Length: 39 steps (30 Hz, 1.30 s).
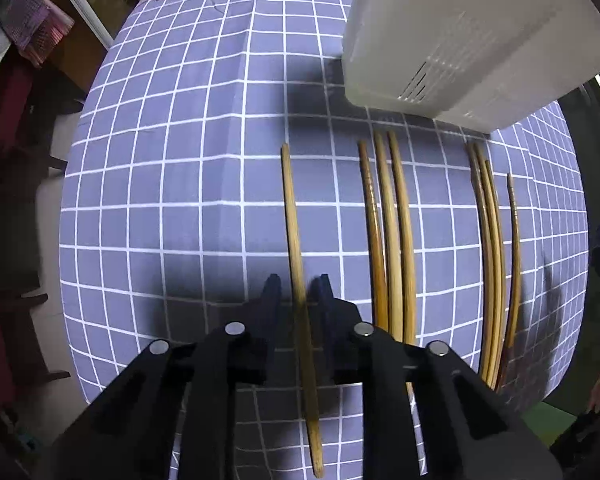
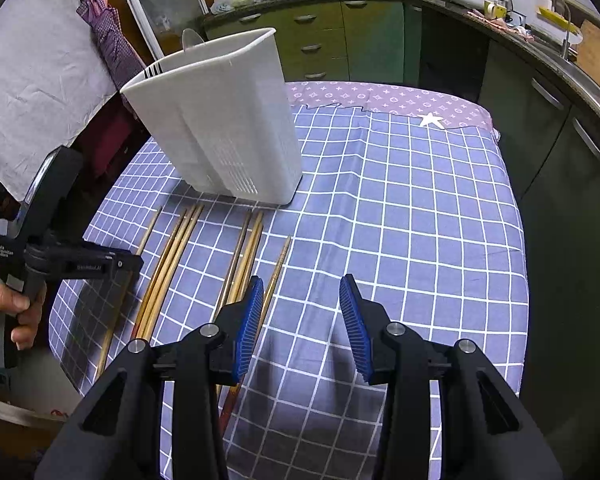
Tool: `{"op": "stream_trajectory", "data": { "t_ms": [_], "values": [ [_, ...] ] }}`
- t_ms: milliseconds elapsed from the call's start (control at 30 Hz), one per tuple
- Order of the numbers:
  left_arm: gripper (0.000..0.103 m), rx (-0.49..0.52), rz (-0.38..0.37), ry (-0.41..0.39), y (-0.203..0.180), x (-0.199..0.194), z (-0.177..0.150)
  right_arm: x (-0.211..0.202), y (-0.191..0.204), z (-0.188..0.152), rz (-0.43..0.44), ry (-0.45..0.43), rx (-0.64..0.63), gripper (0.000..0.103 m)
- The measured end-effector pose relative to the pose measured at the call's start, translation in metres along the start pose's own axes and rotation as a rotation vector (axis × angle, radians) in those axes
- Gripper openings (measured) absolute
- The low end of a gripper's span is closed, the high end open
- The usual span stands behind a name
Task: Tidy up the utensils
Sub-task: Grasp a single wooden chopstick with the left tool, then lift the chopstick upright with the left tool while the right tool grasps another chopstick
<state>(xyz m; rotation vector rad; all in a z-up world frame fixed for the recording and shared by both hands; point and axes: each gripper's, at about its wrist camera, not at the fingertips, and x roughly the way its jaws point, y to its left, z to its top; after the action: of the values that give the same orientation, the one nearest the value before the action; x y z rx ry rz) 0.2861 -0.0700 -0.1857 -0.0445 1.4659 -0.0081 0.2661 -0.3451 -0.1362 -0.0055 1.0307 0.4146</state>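
While lying lengthwise along the fingers, chopstick [image 1: 296, 240] points at holder [image 1: 460, 40] | sits between left gripper [image 1: 298, 288] fingers, clamped or not: unclear | right gripper [image 2: 300, 308] spread, empty

The left tool [image 1: 296, 292] is low over the surface near its front edge, with its two black fingers [image 1: 273, 292] close together on either side of a thin stick. The person's left hand [image 2: 8, 304] grips its handle. The right tool [image 2: 302, 312] hangs above the surface, and its blue ribbed pads [image 2: 249, 328] stand wide apart with nothing between them.
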Motion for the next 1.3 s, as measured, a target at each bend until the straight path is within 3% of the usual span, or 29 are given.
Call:
{"op": "stream_trajectory", "data": {
  "t_ms": [133,500,800,967,1033,1300],
  "values": [
    [0.008,0.005,0.018,0.012,-0.006,0.000,0.003,0.004,0.001,-0.002,0.007,0.026,-0.003,0.040],
    [0.007,0.014,-0.041,-0.029,0.019,-0.011,-0.003,0.025,0.011,0.000,0.006,0.154,-0.024,0.040],
    [0.007,0.076,-0.034,-0.219,0.027,-0.073,-0.014,0.057,0.025,0.009,0.038,0.310,-0.001,0.019],
    [0.006,0.098,-0.047,-0.311,0.029,-0.104,-0.032,0.076,0.032,0.012,0.003,0.365,0.006,0.019],
    [0.006,0.108,-0.050,-0.335,0.027,-0.109,-0.035,0.083,0.034,0.013,-0.013,0.388,0.008,0.014],
    [0.006,0.148,-0.057,-0.425,0.026,-0.126,-0.053,0.105,0.043,0.017,-0.062,0.451,0.029,0.014]
  ]
}}
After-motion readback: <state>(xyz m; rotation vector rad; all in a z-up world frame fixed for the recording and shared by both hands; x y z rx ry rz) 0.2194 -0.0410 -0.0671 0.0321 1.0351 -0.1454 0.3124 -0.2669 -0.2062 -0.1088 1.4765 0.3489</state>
